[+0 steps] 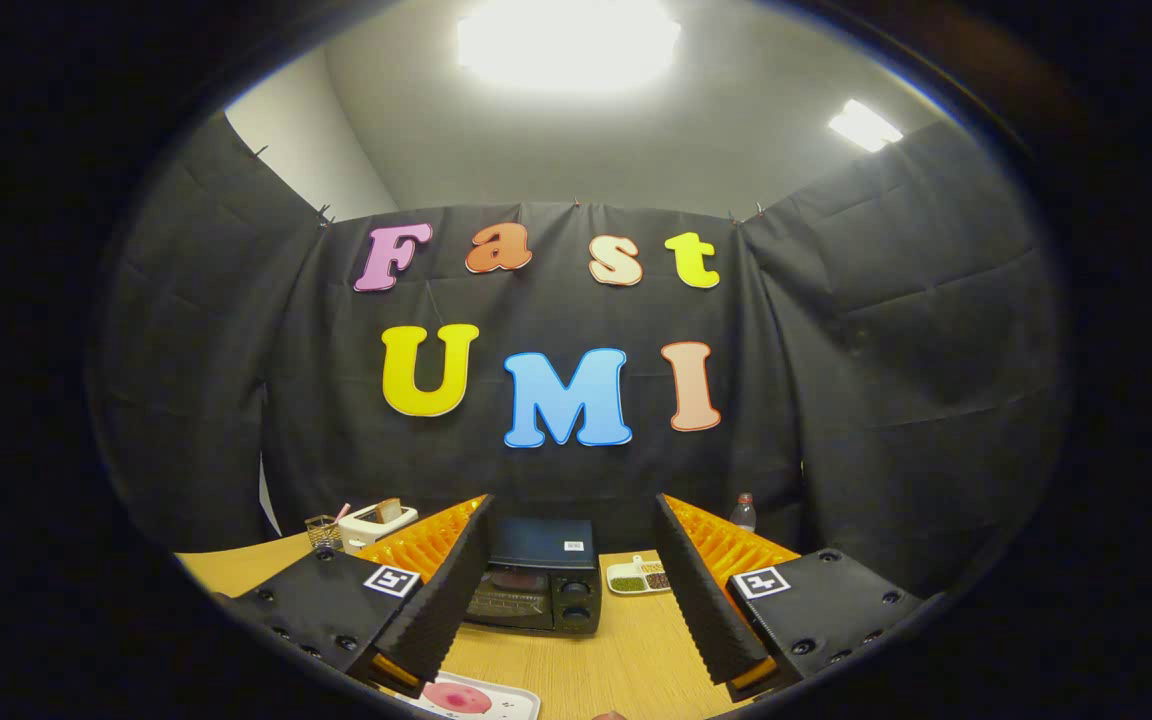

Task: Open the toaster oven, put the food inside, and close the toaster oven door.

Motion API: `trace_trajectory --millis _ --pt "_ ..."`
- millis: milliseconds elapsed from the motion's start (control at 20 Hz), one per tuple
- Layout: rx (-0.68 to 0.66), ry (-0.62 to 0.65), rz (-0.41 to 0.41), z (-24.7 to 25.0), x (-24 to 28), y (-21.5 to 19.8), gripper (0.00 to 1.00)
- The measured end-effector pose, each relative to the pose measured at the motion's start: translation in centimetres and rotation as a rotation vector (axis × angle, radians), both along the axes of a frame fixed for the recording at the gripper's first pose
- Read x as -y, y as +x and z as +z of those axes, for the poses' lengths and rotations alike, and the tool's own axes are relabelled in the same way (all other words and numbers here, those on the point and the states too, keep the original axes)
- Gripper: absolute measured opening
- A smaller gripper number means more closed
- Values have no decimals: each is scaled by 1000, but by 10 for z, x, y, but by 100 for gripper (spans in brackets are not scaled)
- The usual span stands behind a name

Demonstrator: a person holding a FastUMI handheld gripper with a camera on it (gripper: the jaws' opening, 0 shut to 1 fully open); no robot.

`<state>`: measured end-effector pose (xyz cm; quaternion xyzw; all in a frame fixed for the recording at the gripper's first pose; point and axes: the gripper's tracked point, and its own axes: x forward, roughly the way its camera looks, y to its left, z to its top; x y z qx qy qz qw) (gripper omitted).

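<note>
**Me:** Food first, since it is closest. A pink round piece of food [457, 698] lies flat on a pale tray [521, 703], just under my gripper's [571, 585] near end. It looks soft, but it is too small for me to say what it is.

**Helper:** What are the tongs doing?

**Me:** They are spread wide and hold nothing. Both fingers [441, 590] have bumpy, ridged inner faces, good for holding on to smooth things.

**Helper:** And the oven?

**Me:** The toaster oven [536, 585] sits on the wooden table [616, 665], ahead of the fingers and right between them. It is a dark box with a flat top. Its front is a shiny window on one side, and two round knobs [576, 600] are stacked on the other. The door looks shut, so I think opening it is my job now.

**Helper:** How will you do that well?

**Me:** I would go in low and straight, and keep the fingers wide. I cannot make out the handle from here, so I need to get closer. Then I would hook the top of the door and pull down slowly, so the light box does not slide.

**Helper:** Anything else?

**Me:** A small white dish [639, 577] with green and brown bits sits beside the oven. Farther back I see a plastic bottle [744, 512], a white toaster [376, 522] and a wire cup [322, 530].
</note>
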<state>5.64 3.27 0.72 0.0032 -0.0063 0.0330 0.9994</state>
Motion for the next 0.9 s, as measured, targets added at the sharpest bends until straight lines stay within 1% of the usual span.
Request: trace_trajectory --millis 550,900 --pt "-30 27 100 -20 -67 63 98" --pt "-72 31 126 -48 -95 98 98"
